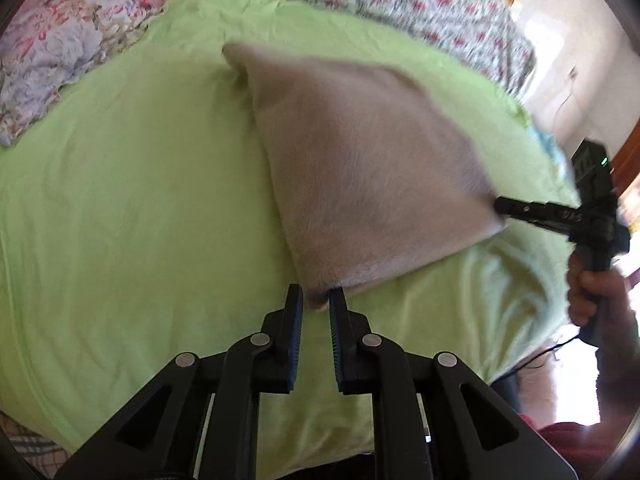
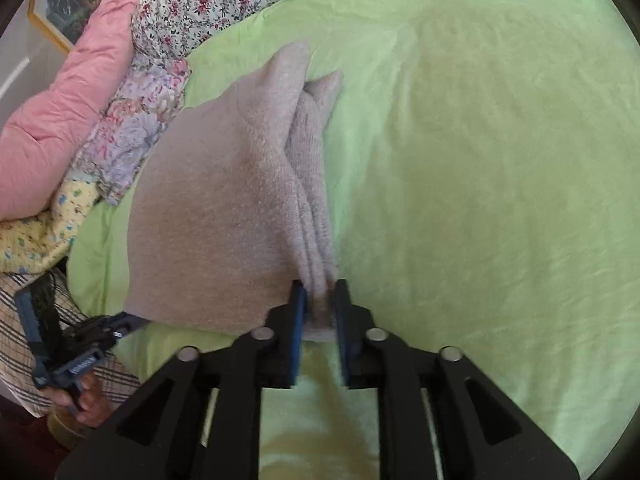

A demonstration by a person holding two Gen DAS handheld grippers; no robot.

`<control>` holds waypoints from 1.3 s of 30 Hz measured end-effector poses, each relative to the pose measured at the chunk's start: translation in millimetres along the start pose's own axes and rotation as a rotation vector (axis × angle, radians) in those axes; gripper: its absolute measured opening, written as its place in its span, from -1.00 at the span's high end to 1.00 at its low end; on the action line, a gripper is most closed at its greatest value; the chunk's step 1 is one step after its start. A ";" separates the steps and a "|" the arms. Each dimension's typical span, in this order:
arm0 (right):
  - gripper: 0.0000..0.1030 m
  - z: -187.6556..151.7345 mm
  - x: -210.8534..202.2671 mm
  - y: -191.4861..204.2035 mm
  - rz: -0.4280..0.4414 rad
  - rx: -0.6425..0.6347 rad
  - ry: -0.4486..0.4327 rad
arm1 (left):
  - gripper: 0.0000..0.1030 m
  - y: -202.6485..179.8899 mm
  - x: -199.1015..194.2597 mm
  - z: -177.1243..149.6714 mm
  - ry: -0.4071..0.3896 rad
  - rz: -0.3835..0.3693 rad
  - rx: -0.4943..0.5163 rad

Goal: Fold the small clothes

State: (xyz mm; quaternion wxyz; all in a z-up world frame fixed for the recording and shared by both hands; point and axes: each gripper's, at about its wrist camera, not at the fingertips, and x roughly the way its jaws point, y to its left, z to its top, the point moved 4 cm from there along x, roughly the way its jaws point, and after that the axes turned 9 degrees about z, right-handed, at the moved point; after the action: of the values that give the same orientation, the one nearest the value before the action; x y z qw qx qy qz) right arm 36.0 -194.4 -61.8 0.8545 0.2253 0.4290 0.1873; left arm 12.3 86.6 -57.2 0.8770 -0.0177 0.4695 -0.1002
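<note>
Cloth [image 1: 360,168] pinched at near corners by our left tongs [image 1: 316,300] and right tongs [image 2: 320,300], already doubled into layers; we judge final fold, set-down left.

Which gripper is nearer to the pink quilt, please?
Left. The left gripper holds the beige cloth at the corner toward the pink quilt; the right gripper grips the far corner.

Left gripper [image 2: 132,322] lettering — perhaps a brand — unreadable.

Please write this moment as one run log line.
left gripper: shut on cloth corner | right gripper: shut on cloth | sheet: beneath
</note>
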 end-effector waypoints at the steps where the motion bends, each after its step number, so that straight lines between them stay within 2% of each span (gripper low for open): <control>1: 0.58 4.2 -6.8 4.2 0.003 -0.006 -0.021 | 0.72 2.1 -8.8 9.0 -0.030 -0.013 -0.012; 3: 0.58 14.8 -20.1 9.3 0.013 -0.013 -0.074 | 0.60 3.9 -18.8 26.1 -0.080 -0.040 -0.035; 6: 0.58 32.9 -24.6 20.2 0.054 -0.026 -0.131 | 0.57 0.8 -14.8 60.8 -0.115 -0.076 -0.064; 8: 0.58 45.9 -15.2 29.1 0.068 -0.049 -0.131 | 0.57 -4.9 -7.3 83.3 -0.142 -0.098 -0.072; 10: 0.58 56.8 -5.2 38.4 0.083 -0.080 -0.134 | 0.57 -9.1 5.1 101.2 -0.163 -0.069 -0.071; 14: 0.58 77.6 24.2 42.1 0.092 -0.102 -0.105 | 0.57 -13.0 37.2 120.1 -0.132 -0.087 -0.082; 20: 0.59 83.9 59.0 24.3 0.061 -0.083 -0.032 | 0.64 -8.9 70.1 111.2 -0.059 -0.032 -0.033; 22: 0.63 80.1 72.8 17.6 0.041 -0.092 0.001 | 0.65 -6.3 80.5 106.9 -0.058 -0.049 -0.035; 26: 0.70 78.7 80.0 6.3 0.046 -0.085 -0.024 | 0.64 -3.8 86.4 105.0 -0.065 -0.055 -0.032; 30: 0.70 77.5 67.9 11.3 0.063 -0.076 -0.051 | 0.64 -8.3 68.4 99.2 -0.095 -0.028 -0.005; 32: 0.63 73.4 56.7 16.4 0.072 -0.070 -0.068 | 0.66 -6.8 53.6 93.3 -0.104 -0.048 -0.021; 36: 0.63 53.5 33.9 29.2 0.106 -0.085 -0.089 | 0.67 -3.0 27.7 72.8 -0.100 -0.120 -0.045; 39: 0.63 30.1 24.7 37.0 0.123 -0.112 -0.071 | 0.67 -5.9 17.6 49.1 -0.081 -0.131 -0.024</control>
State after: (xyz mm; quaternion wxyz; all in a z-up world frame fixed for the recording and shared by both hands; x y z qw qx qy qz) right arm 69.7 -157.8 -41.6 0.8673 0.2096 0.3725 0.2551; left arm 61.5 74.3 -43.5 0.8865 -0.0630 0.4327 -0.1511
